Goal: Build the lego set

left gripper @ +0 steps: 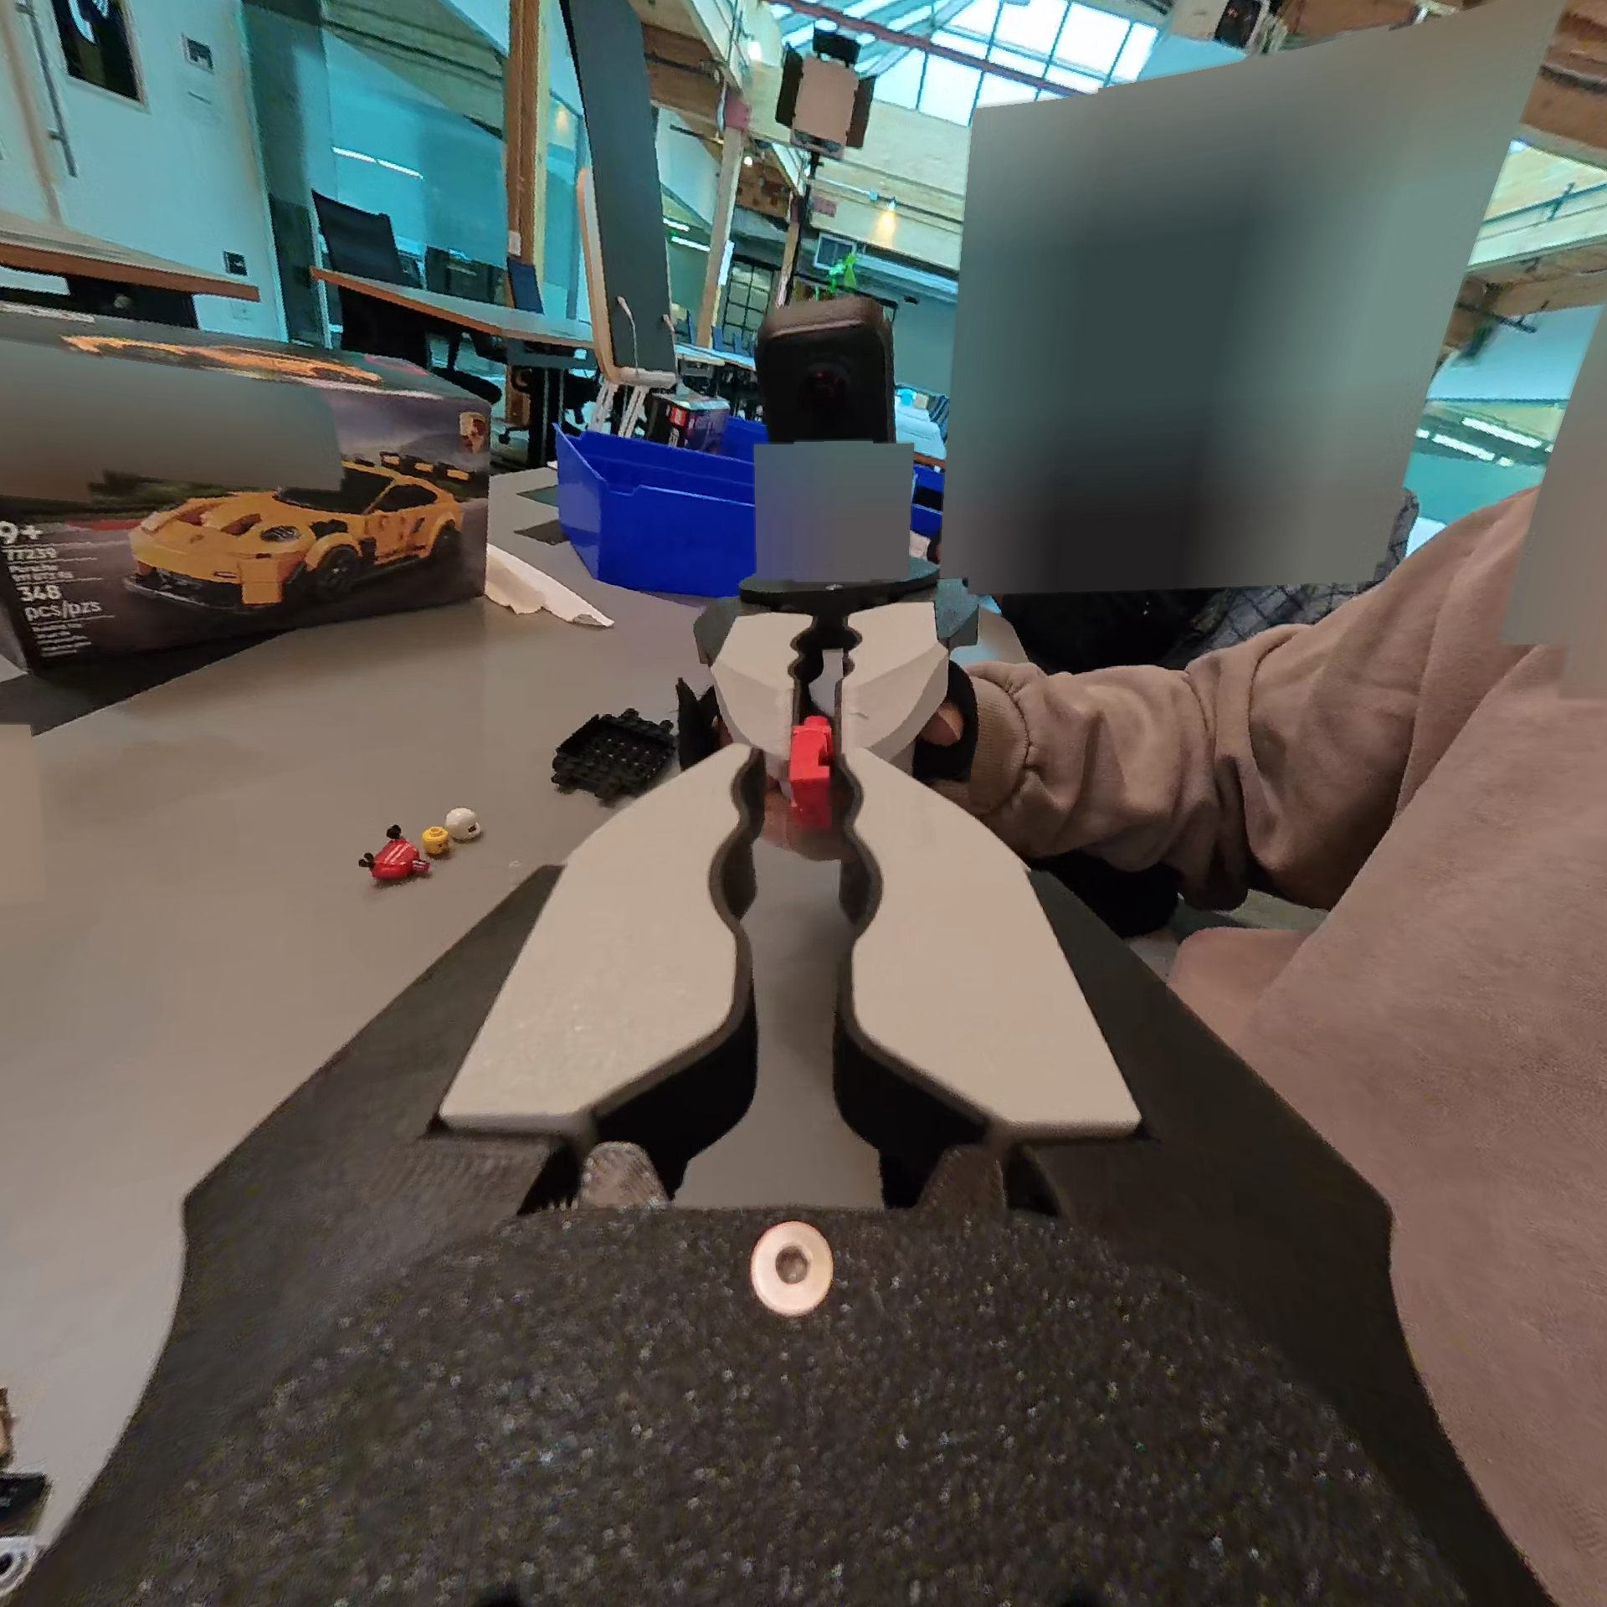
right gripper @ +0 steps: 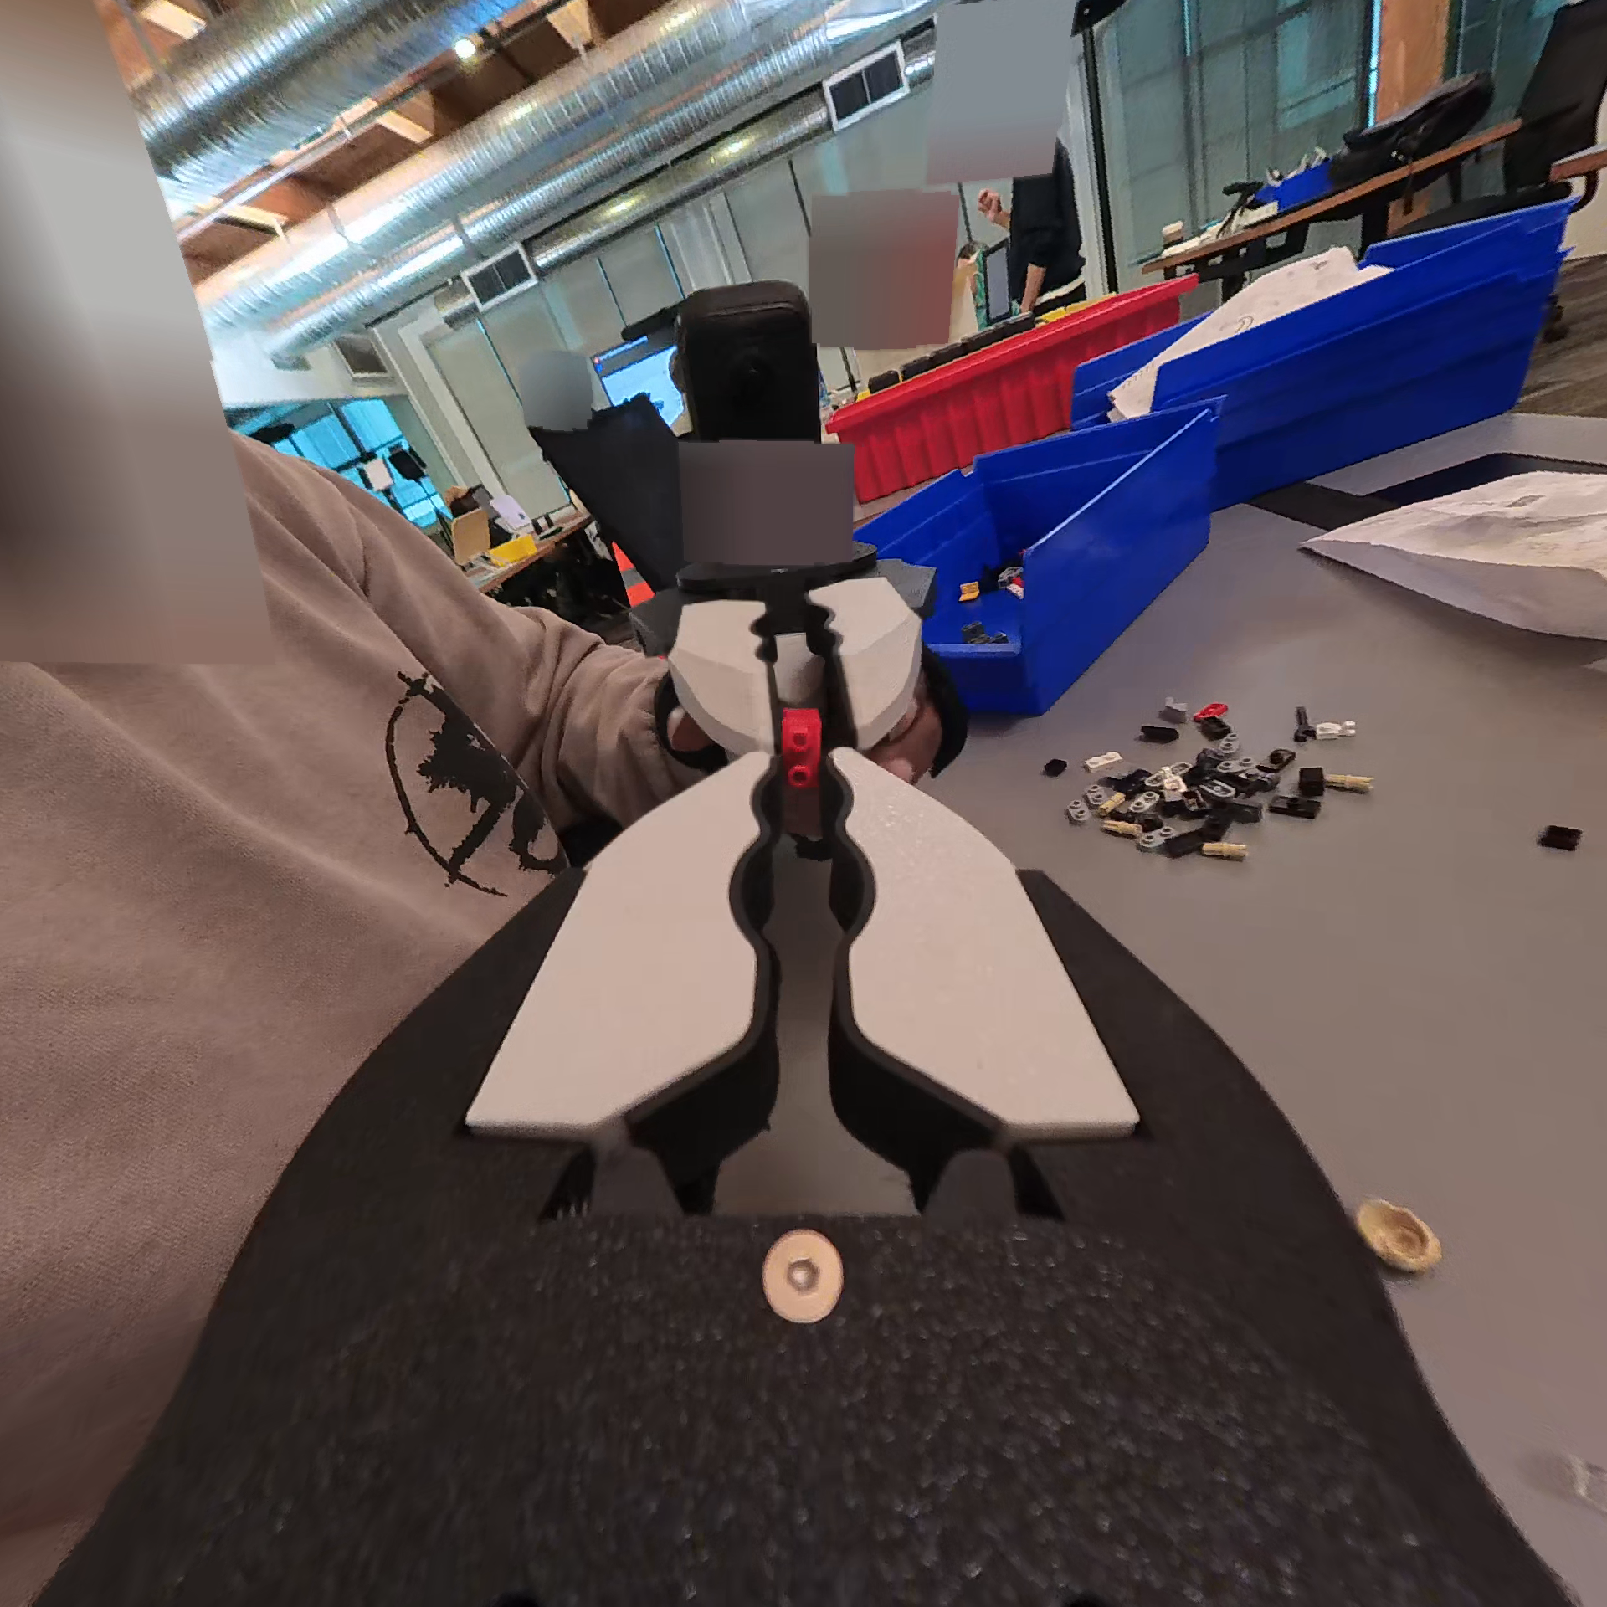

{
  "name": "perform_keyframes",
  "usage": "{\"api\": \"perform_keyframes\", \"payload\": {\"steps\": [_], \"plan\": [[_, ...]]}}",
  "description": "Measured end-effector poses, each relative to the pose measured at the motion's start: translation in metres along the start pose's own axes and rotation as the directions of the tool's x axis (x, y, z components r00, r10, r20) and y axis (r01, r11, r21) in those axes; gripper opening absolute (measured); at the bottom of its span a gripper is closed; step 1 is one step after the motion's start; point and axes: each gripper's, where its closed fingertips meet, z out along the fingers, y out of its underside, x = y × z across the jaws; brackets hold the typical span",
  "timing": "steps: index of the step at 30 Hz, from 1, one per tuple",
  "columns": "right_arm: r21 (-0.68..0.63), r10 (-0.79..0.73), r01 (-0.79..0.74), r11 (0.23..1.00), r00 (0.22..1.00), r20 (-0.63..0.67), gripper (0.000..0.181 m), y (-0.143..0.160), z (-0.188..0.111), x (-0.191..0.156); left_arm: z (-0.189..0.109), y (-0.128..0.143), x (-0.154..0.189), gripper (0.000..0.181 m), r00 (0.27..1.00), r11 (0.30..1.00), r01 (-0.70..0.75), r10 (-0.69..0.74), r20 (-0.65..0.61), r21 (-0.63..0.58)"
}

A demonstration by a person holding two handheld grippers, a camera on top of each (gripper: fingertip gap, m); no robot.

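Looking along the left gripper (left gripper: pixel 796 770) in the left wrist view and finding its jaws slightly parted around one red brick (left gripper: pixel 809 770), with thin gaps showing on both sides; not being able to tell whether the brick is being gripped. Facing one right gripper (left gripper: pixel 817 691) tip to tip, its jaws nearly pressed together on the far end of that same brick, all of it raised above the table. Counting, on the grey table (left gripper: pixel 261 913): one black studded plate (left gripper: pixel 613 752) just left of the grippers, then three small figure parts in a row, one red (left gripper: pixel 396 861), one yellow (left gripper: pixel 436 839), one white (left gripper: pixel 463 823). Noting one set box (left gripper: pixel 243 522) with a yellow car pictured far left, one white paper scrap (left gripper: pixel 543 596) beside it, and blue bins (left gripper: pixel 661 522) behind. Seeing one beige sleeve (left gripper: pixel 1174 765) on the right.

Turning to the right wrist view and seeing the right gripper pinching the red brick, studs facing the camera, with the left gripper opposite. Counting one loose pile of small black, grey and tan pieces (right gripper: pixel 1191 791) on the right, one lone black piece (right gripper: pixel 1559 839) apart from it, one tan cap (right gripper: pixel 1396 1235) nearer, one paper bag (right gripper: pixel 1478 548), three blue bins and one red bin (right gripper: pixel 1000 409). Taking in an open workshop with silver ducts overhead and one person standing (right gripper: pixel 1043 235) far back.
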Motion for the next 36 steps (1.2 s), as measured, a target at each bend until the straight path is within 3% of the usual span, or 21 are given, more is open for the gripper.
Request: {"api": "perform_keyframes", "payload": {"steps": [4,6,8,10,11,16,18,20,22,25,28,32,35,36], "plan": [[-0.032,-0.021,0.020,0.999,1.000,-0.011,0.008,0.001,-0.001,0.002,0.000,0.001,0.001,0.008,1.000,1.000,-0.008,0.008,0.005,-0.019],[-0.148,-0.136,0.117,0.982,0.982,-0.132,0.019,0.001,-0.013,0.026,-0.002,0.001,-0.007,0.008,0.999,1.000,0.017,-0.017,0.032,-0.010],[-0.400,-0.341,0.206,0.893,0.889,-0.304,0.017,0.012,-0.042,0.077,-0.005,0.002,-0.017,0.008,0.997,0.999,0.040,-0.039,0.061,-0.010],[-0.655,-0.465,0.108,0.748,0.789,-0.402,0.018,0.038,-0.076,0.134,-0.008,0.002,-0.027,0.008,0.994,0.999,0.036,-0.035,0.104,-0.009],[-0.725,-0.456,0.016,0.689,0.786,-0.417,0.024,0.053,-0.087,0.153,-0.009,0.003,-0.031,0.008,0.992,0.999,0.034,-0.032,0.120,-0.012],[-0.811,-0.437,-0.154,0.565,0.778,-0.452,0.040,0.079,-0.094,0.194,-0.017,0.010,-0.050,0.008,0.980,0.998,0.036,-0.027,0.199,-0.042],[-0.799,-0.357,-0.206,0.565,0.812,-0.462,0.031,0.083,-0.088,0.194,-0.019,0.015,-0.056,0.008,0.976,0.996,0.060,-0.043,0.216,-0.072],[-0.812,-0.350,-0.193,0.551,0.830,-0.435,0.020,0.083,-0.084,0.196,-0.020,0.022,-0.061,0.008,0.973,0.990,0.091,-0.065,0.222,-0.106],[-0.836,-0.371,-0.156,0.526,0.842,-0.391,0.020,0.083,-0.082,0.194,-0.019,0.031,-0.064,0.008,0.971,0.982,0.124,-0.090,0.220,-0.145],[-0.866,-0.369,-0.015,0.500,0.901,-0.229,0.020,0.083,-0.065,0.164,-0.018,0.041,-0.066,0.008,0.970,0.975,0.149,-0.111,0.217,-0.166],[-0.906,-0.395,0.143,0.398,0.918,-0.028,0.020,0.097,-0.059,0.129,-0.016,0.044,-0.067,0.008,0.971,0.972,0.151,-0.112,0.212,-0.181],[-0.888,-0.366,0.314,0.337,0.912,0.184,0.020,0.115,-0.047,0.081,-0.014,0.051,-0.067,0.008,0.971,0.966,0.154,-0.110,0.213,-0.206],[-0.900,-0.379,0.351,0.258,0.894,0.240,0.020,0.129,-0.050,0.071,-0.013,0.055,-0.067,0.008,0.971,0.962,0.163,-0.116,0.209,-0.221],[-0.893,-0.389,0.348,0.286,0.894,0.223,0.020,0.127,-0.047,0.071,-0.013,0.056,-0.067,0.008,0.971,0.961,0.164,-0.118,0.206,-0.224]]}}
